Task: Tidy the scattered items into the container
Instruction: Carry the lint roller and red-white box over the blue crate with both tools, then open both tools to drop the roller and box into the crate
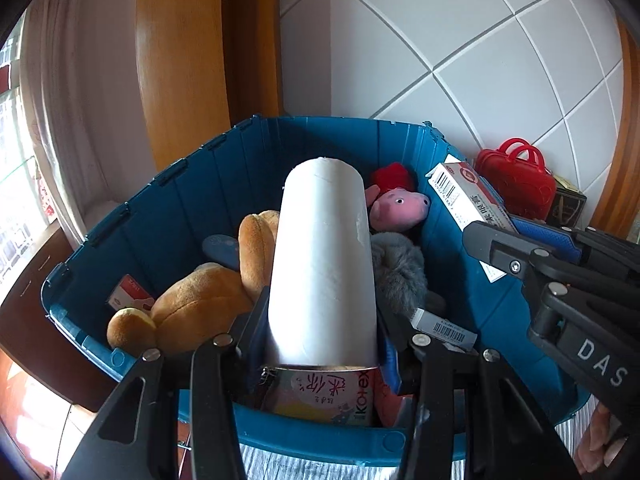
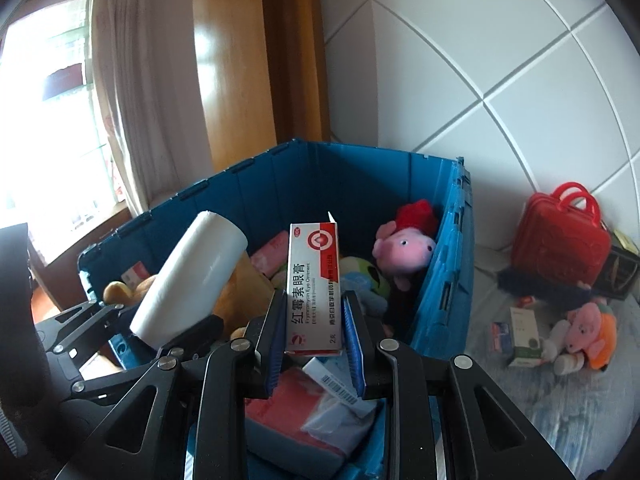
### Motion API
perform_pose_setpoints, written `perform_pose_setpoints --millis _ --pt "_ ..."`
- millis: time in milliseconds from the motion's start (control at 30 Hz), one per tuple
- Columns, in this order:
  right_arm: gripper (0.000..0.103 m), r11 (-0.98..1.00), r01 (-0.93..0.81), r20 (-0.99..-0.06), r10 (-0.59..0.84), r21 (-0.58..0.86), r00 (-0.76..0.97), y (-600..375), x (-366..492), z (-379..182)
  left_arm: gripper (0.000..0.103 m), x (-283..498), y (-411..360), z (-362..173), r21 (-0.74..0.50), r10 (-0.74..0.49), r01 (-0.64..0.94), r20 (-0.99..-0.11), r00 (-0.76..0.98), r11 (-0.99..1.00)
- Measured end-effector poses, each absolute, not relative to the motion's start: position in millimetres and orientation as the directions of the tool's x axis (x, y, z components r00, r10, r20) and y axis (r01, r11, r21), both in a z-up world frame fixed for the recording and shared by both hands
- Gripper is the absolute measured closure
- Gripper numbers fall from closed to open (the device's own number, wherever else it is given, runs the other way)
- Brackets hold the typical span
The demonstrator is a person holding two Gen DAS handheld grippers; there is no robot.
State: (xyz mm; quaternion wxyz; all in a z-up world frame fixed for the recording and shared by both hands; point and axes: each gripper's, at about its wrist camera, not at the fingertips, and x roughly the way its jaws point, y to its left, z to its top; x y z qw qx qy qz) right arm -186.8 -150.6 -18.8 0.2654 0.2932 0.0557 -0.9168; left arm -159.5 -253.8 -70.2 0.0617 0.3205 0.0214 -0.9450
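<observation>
The left tool [image 1: 322, 344] pinches a white roll [image 1: 324, 260] and the right tool [image 2: 314, 320] pinches an ointment box [image 2: 314, 284], both held over the blue bin [image 2: 440, 280] of toys, pig plush [image 2: 404, 246] at its far corner.

Glossy blue plastic crate [image 2: 440, 304], fuzzy plush pig [image 2: 404, 246] (matt), smooth white paper roll [image 1: 324, 264].

Black linkage grippers [image 2: 314, 322], silver rivets, blue pads [image 2: 276, 340], white "DAS" lettering [image 1: 602, 362].
</observation>
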Motion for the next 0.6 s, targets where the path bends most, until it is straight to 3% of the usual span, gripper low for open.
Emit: perform_pose_setpoints --millis 133,167,200,267,433,600 --pt "0.076 -0.876 0.481 -0.585 -0.403 0.025 -0.704 -155 -186 -25 0.054 -160 -262 -75 -0.016 -0.075 0.108 -0.610 -0.789 -0.994" --pt "0.076 -0.880 0.475 -0.588 -0.395 0.021 -0.706 -155 -185 -26 0.050 -159 -262 -75 -0.019 -0.071 0.103 -0.606 -0.792 -0.994" --pt "0.075 -0.883 0.468 -0.592 -0.385 0.015 -0.708 -155 -184 -27 0.038 -157 -262 -73 -0.018 -0.073 0.104 -0.601 -0.796 -0.994" --pt "0.068 -0.889 0.458 -0.591 -0.370 0.003 -0.716 -155 -181 -27 0.027 -154 -261 -71 -0.008 -0.077 0.101 -0.585 -0.807 -0.995" --pt "0.037 -0.898 0.440 -0.544 -0.368 -0.004 -0.754 -145 -165 -18 0.024 -144 -259 -68 -0.018 -0.065 0.090 -0.563 -0.824 -0.996" --pt "0.019 -0.907 0.421 -0.475 -0.382 0.028 -0.793 -115 -140 -3 0.018 -126 -253 -58 -0.032 -0.060 0.089 -0.519 -0.852 -0.995"
